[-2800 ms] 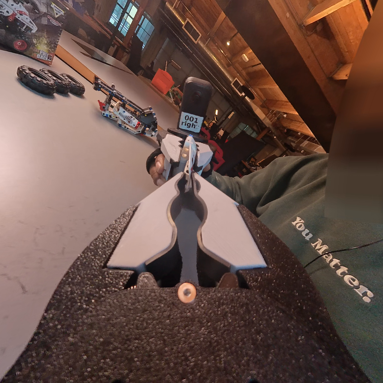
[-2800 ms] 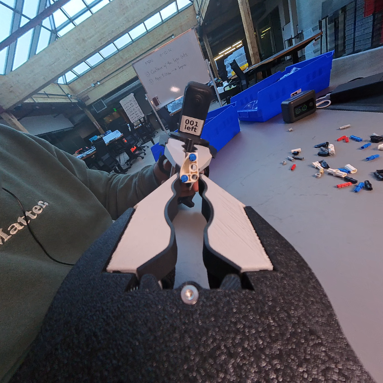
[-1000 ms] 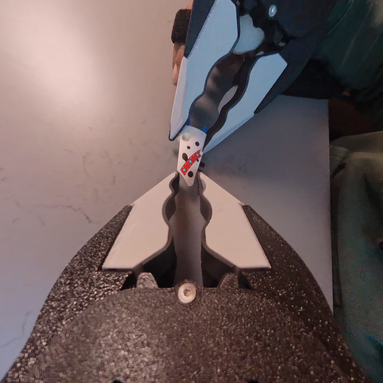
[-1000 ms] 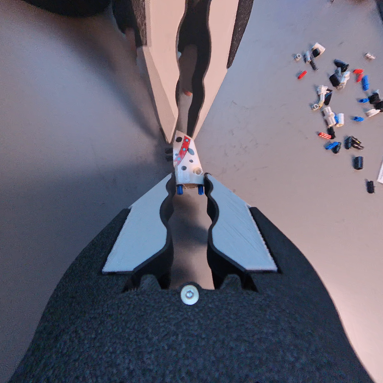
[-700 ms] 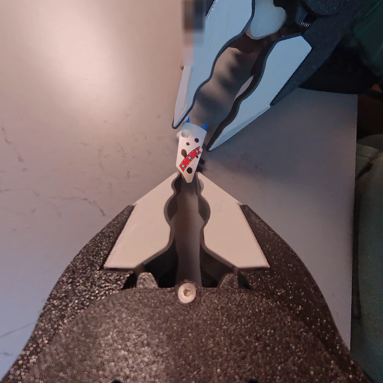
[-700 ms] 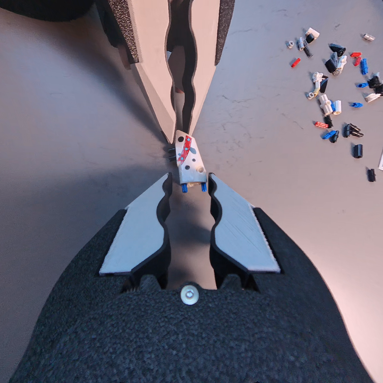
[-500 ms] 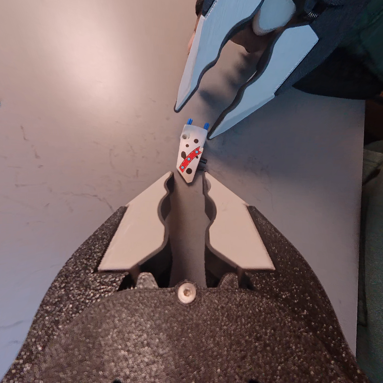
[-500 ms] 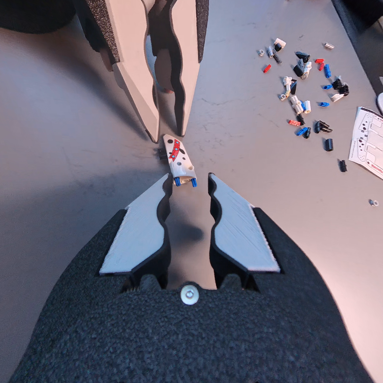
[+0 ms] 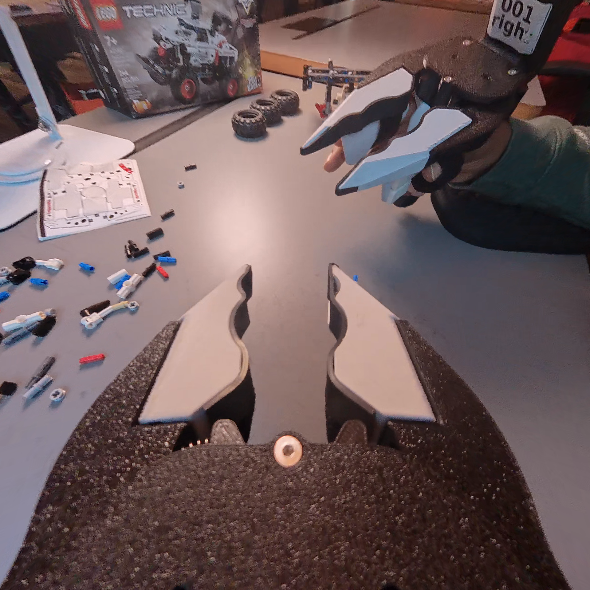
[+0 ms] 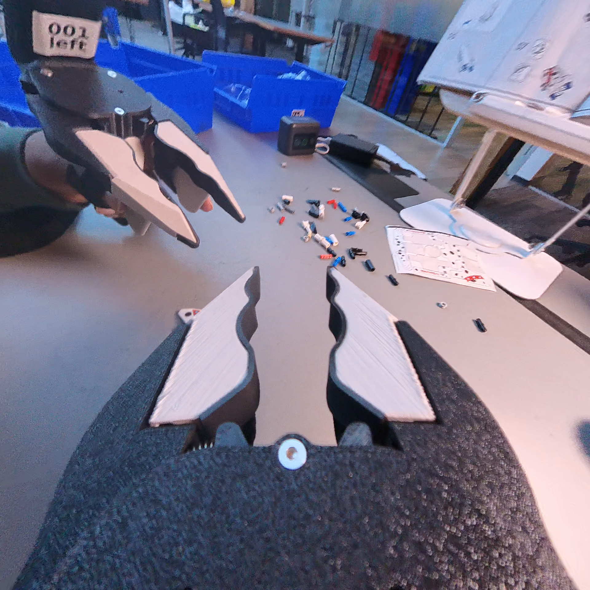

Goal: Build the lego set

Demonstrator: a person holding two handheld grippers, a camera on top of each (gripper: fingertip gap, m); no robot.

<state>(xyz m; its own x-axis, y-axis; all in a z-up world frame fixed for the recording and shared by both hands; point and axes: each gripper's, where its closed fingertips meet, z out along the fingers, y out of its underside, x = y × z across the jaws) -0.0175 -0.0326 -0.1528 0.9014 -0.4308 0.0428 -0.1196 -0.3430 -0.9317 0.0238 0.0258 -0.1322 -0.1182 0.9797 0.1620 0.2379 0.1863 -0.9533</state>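
My left gripper [image 9: 290, 271] is open and empty, low over the grey table [image 9: 287, 223]. My right gripper [image 10: 292, 271] is open and empty too. Each shows in the other's view, open and held above the table: the right gripper [image 9: 321, 172] at upper right, the left gripper [image 10: 217, 232] at upper left. The white spotted panel with a red stripe [image 10: 189, 314] lies on the table, mostly hidden behind my right gripper's left finger. Only one of its blue pins [image 9: 355, 277] peeks past a finger in the left wrist view.
Loose small pieces [image 9: 127, 281] [image 10: 322, 223] lie scattered beside a sticker sheet [image 9: 92, 198] [image 10: 437, 255]. Three tyres [image 9: 265, 111], the part-built chassis [image 9: 332, 79] and the set's box [image 9: 172, 54] stand at the back. A white stand [image 10: 479, 239], blue bins [image 10: 274, 92] and a black box [image 10: 298, 134] are beyond.
Both grippers held the white panel together, then let go and opened wide. The panel now lies on the table. Both grippers have tilted up from looking down at the table.
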